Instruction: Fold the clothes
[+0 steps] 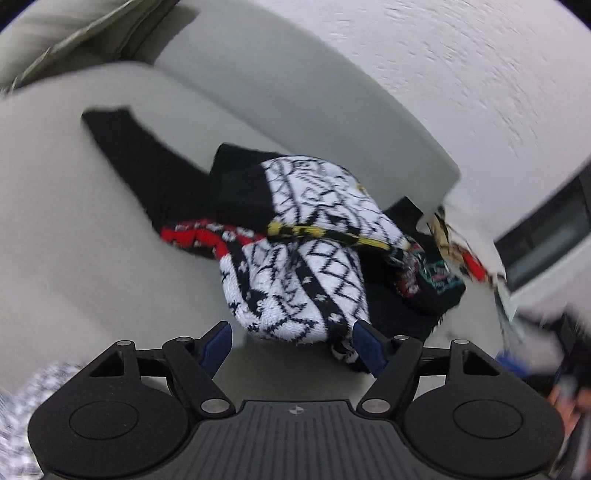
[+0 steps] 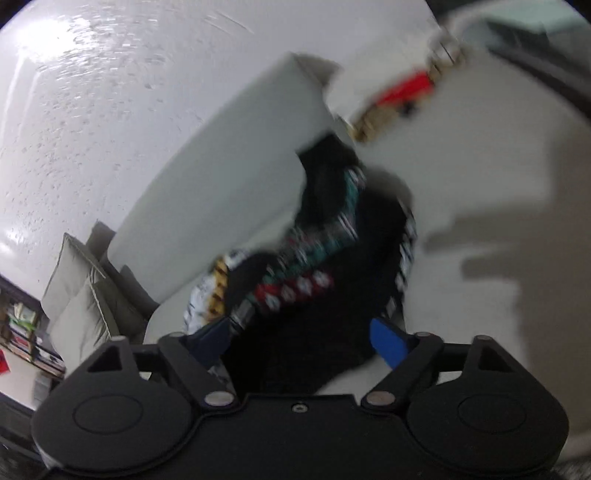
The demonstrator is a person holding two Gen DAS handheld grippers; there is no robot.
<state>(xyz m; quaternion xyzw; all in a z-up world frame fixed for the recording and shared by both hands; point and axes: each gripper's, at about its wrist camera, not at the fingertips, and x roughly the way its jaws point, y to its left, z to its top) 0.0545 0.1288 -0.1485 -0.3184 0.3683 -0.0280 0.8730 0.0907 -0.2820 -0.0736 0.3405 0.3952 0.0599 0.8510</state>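
Knitwear, a crumpled black, white and red patterned sweater, lies on the beige sofa just ahead of my wide, empty left gripper and right gripper.

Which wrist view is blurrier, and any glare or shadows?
Right wrist: heavy motion smear on the sweater, glare on the wall at upper left, hard shadows on the sofa. Left wrist: sweater fairly sharp, blur only at the right edge, no glare.

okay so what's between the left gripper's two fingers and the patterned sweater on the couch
Nothing else: in the left wrist view the left gripper stands open at the patterned sweater's near edge, with only bare couch cushion below.
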